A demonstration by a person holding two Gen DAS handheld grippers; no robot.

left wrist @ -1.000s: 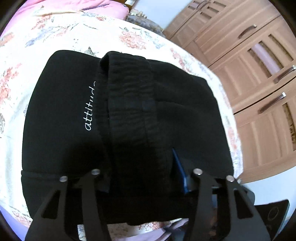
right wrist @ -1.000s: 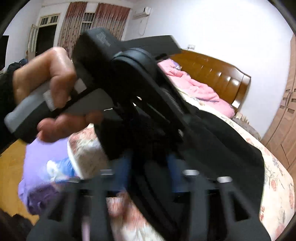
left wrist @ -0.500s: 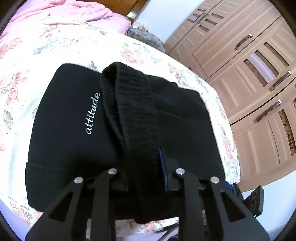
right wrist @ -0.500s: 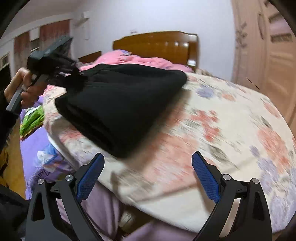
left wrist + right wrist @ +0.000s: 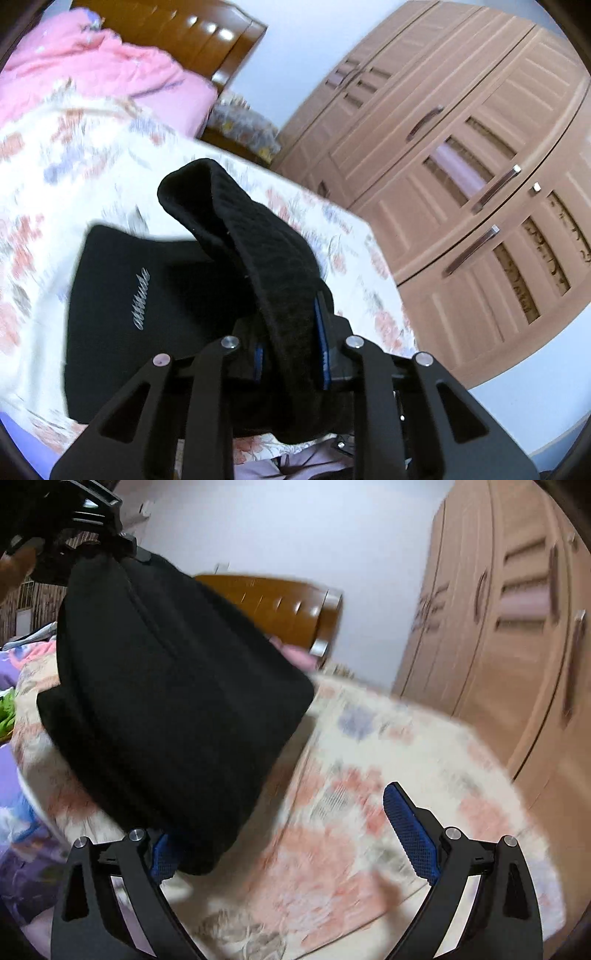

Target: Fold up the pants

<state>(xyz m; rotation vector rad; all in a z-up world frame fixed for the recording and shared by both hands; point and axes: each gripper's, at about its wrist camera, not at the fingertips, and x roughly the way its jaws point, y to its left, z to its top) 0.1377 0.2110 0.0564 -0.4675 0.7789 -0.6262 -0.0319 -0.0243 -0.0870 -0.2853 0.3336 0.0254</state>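
The black folded pants [image 5: 147,295] with white lettering lie partly on the floral bed. Their ribbed waistband [image 5: 251,229] is raised and runs between the blue pads of my left gripper [image 5: 290,332], whose jaws are closing and press on it. In the right wrist view the pants [image 5: 177,701] hang as a dark bundle from the left gripper [image 5: 92,542] at top left, their lower edge resting on the bed. My right gripper [image 5: 284,830] stands wide open low over the bedspread; its left finger is beside the bundle's lower corner, and nothing is between the pads.
The floral bedspread [image 5: 369,775] stretches right of the pants. A wooden wardrobe [image 5: 461,184] stands close along the bed's right side. A pink quilt [image 5: 92,74] and a brown headboard [image 5: 177,33] are at the far end. Purple bedding [image 5: 11,794] hangs at the near left.
The left gripper closed on the waistband and rose, pulling part of the pants off the bed. The right gripper opened wide, drew away from the left gripper and swung right.
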